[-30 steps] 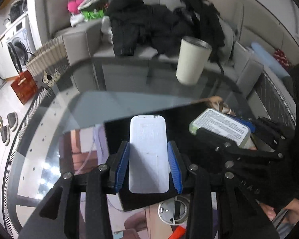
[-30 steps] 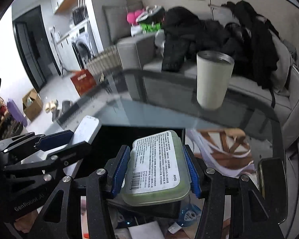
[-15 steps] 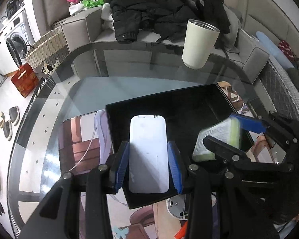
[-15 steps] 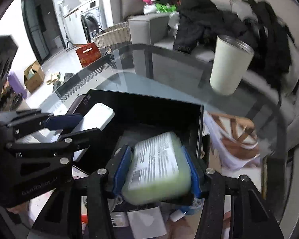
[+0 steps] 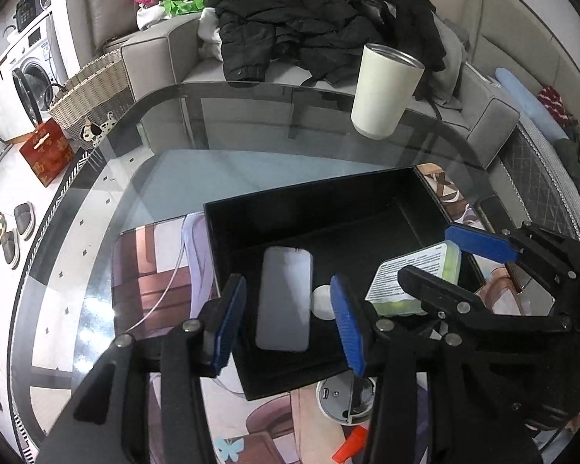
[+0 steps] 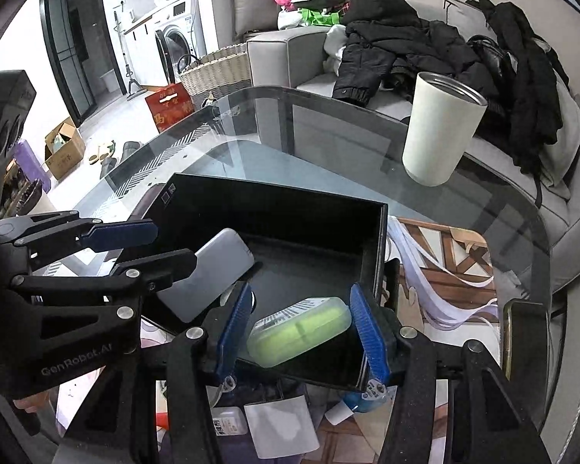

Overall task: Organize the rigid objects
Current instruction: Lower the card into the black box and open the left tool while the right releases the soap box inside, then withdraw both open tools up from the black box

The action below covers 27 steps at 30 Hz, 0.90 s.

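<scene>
Both tools have dropped their loads since a second ago: the white case and the green box, then pinched between blue pads above the bench, now lie inside the black box. The left tool (image 5: 288, 326) has just been opening; its pads stand spread on either side of the white case (image 5: 285, 303), clear of its long edges, with the case lying flat on the box floor between them. A small white round piece (image 5: 322, 303) sits just beside the case's right edge. The right tool (image 6: 301, 334) is also spread, and the green box (image 6: 299, 330) lies tilted and blurred between its pads; its right end sits close to the right pad, but whether it touches I cannot tell. The black box (image 5: 309, 203) sits at the near edge of the glass bench (image 5: 251, 127), on a printed mat (image 5: 147, 270). A cream tumbler (image 5: 384, 92) stands upright well apart, toward the bench's far right edge. Beyond that edge a grey sofa (image 5: 162, 50) carries black jackets (image 5: 290, 19).
</scene>
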Tool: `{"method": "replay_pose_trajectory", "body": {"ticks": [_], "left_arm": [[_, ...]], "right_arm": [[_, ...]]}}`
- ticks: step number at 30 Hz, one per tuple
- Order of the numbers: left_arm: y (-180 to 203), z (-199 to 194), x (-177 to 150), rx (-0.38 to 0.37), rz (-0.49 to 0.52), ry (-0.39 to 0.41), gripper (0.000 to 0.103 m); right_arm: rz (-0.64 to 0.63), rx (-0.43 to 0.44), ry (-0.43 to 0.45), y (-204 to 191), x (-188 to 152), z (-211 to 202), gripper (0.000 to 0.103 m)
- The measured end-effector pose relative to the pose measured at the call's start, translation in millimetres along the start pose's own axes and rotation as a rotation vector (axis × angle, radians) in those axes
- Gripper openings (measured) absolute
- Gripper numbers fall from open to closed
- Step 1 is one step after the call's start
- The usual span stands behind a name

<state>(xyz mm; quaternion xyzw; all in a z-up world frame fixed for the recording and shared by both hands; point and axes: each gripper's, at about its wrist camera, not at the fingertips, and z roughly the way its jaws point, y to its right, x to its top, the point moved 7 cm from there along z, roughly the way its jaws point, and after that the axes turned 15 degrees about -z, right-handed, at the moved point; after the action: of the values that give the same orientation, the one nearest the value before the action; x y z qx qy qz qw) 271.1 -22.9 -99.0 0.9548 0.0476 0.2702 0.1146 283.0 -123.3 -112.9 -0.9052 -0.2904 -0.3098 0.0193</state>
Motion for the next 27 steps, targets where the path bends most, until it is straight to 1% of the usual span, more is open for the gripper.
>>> {"method": "replay_pose_trajectory", "body": {"ticks": [3, 6, 9, 12, 14, 16, 18, 19, 21, 23, 24, 25, 26, 27], "left_arm": [[1.4, -10.5, 1.4, -0.009, 0.001, 0.037, 0.054], [4.1, -20.6, 3.3, -0.021, 0.004, 0.07, 0.055], [4.9, -26.8, 3.1, -0.04, -0.002, 0.077, 0.058], [4.8, -32.0, 1.3, -0.048, -0.017, 0.089, 0.058], [4.1, -41.3, -1.2, -0.063, -0.035, 0.123, 0.058], [3.0, -50.7, -4.5, -0.062, -0.048, 0.169, 0.058], [3.2, -62.4, -11.2, -0.047, -0.053, 0.234, 0.058], [3.4, -66.8, -13.6, -0.045, -0.051, 0.248, 0.058], [4.8, -83.1, -19.8, -0.043, -0.033, 0.33, 0.058], [5.3, -100.4, -23.6, -0.045, -0.031, 0.417, 0.059], [5.9, -107.4, -24.2, -0.051, -0.031, 0.449, 0.06], [6.7, -116.5, -26.1, -0.057, -0.025, 0.487, 0.061], [6.5, -123.9, -27.0, -0.059, -0.017, 0.515, 0.062], [6.2, -131.6, -29.7, -0.052, -0.01, 0.544, 0.065]], "right_arm": [[0.003, 0.0, 0.019, 2.3, -0.9, -7.2, 0.055], [0.004, -0.008, 0.045, 4.6, -1.6, -18.3, 0.055], [0.013, -0.004, 0.061, 5.7, -4.0, -27.6, 0.055], [0.026, -0.003, 0.078, 5.6, -6.3, -36.2, 0.055], [0.033, -0.013, 0.111, 6.3, -7.6, -45.5, 0.055], [0.041, -0.006, 0.158, 4.6, -9.6, -55.5, 0.055], [0.041, -0.019, 0.191, 2.8, -12.8, -63.5, 0.055], [0.043, -0.022, 0.214, 0.8, -14.1, -68.1, 0.055], [0.032, -0.031, 0.29, -5.3, -16.2, -82.4, 0.057], [0.019, -0.062, 0.368, -9.7, -17.6, -98.0, 0.068], [0.011, -0.08, 0.422, -12.9, -18.0, -109.5, 0.078], [0.006, -0.091, 0.464, -15.4, -18.1, -118.8, 0.082], [-0.005, -0.109, 0.517, -19.1, -18.9, -131.6, 0.083], [-0.015, -0.126, 0.545, -21.9, -19.7, -139.2, 0.083]]}}
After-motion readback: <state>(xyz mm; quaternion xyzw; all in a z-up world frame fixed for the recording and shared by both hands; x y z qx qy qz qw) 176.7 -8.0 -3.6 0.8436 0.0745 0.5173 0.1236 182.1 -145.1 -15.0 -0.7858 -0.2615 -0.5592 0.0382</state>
